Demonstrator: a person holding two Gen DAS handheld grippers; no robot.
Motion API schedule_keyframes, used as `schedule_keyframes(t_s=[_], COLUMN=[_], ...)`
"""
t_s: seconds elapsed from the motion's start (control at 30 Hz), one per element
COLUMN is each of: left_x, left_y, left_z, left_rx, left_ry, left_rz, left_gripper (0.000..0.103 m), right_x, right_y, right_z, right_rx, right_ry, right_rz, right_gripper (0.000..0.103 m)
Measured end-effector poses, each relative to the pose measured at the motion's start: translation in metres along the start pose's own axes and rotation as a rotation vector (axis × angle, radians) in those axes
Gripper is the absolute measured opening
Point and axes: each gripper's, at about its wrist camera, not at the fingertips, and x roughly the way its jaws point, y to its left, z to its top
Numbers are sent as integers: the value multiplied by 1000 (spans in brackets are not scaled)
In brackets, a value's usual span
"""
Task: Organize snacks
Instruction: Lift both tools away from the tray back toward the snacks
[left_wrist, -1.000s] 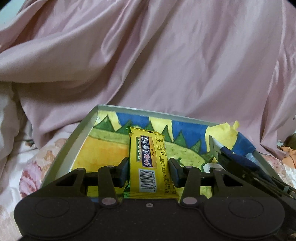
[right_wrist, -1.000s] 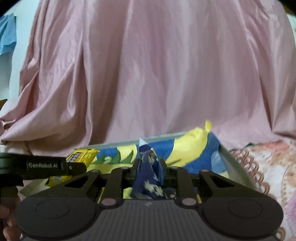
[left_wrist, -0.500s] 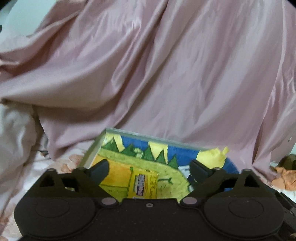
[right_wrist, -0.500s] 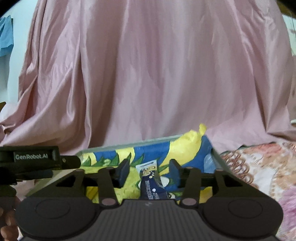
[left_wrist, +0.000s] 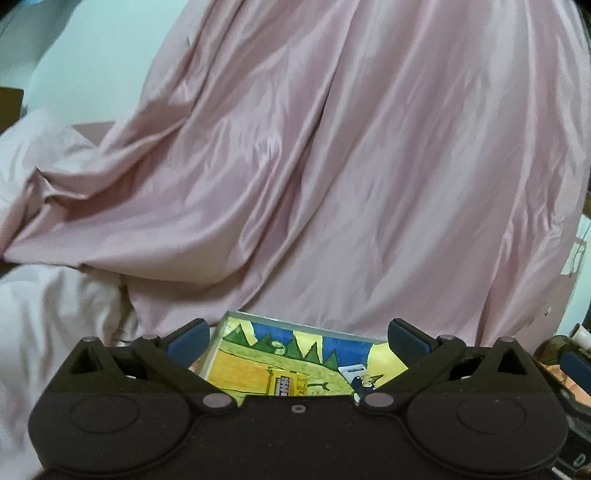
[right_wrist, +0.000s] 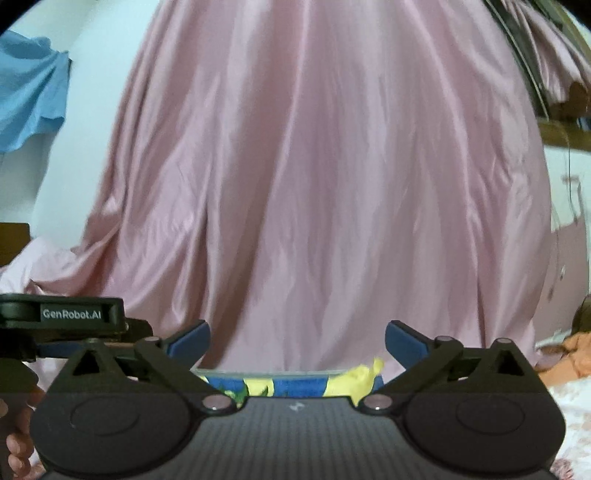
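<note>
Left hand-held gripper (left_wrist: 297, 341): jaws opening, spread very wide, blue pads far out to either side, nothing between them. It sits above and on the near side of the tray (left_wrist: 295, 327), looking slightly down into it.

Tray: shallow, pale rim, painted inside with a yellow field, green trees and blue sky. It lies on bedding in front of a big drape of pink cloth (left_wrist: 332, 166).

Yellow snack bar (left_wrist: 286, 382) lies flat on the tray floor, near the middle, barcode side up, its near end cut off by the gripper body. Dark blue snack packet (left_wrist: 364, 378) lies to its right in the same tray, apart from the bar, partly hidden behind the right linkage. Neither packet touches a pad.

Right hand-held gripper (right_wrist: 297, 341): jaws also opening, just as wide, empty. It points about level, so only the tray's far rim and a strip of the blue and yellow painting show over its body; the snacks are hidden in that view.

The left gripper's black body, labelled GenRobot.AI, shows at the left edge of the right wrist view, with the person's fingers (right_wrist: 16, 448) below it. Blue cloth (right_wrist: 29, 96) hangs at the upper left on the wall.
</note>
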Motion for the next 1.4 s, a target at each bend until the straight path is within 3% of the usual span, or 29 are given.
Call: schedule_keyframes(t_s=[0.3, 0.73, 1.0, 1.4], left_x=[-66, -129, -145, -130], left_y=[14, 50, 76, 89], left_z=[-19, -69, -104, -156], left_rx=[54, 158, 175, 251], left_ry=[-43, 6, 82, 232], left_rz=[-40, -80, -90, -151], left_gripper=[102, 102, 102, 102], right_x=[-68, -140, -165, -163], right_y=[23, 44, 53, 66], right_z=[-1, -16, -39, -80], right_rx=[-48, -39, -29, -67], right_ry=[-22, -29, 78, 334], right_rz=[-4, -40, -43, -74], right_gripper=[103, 103, 103, 103])
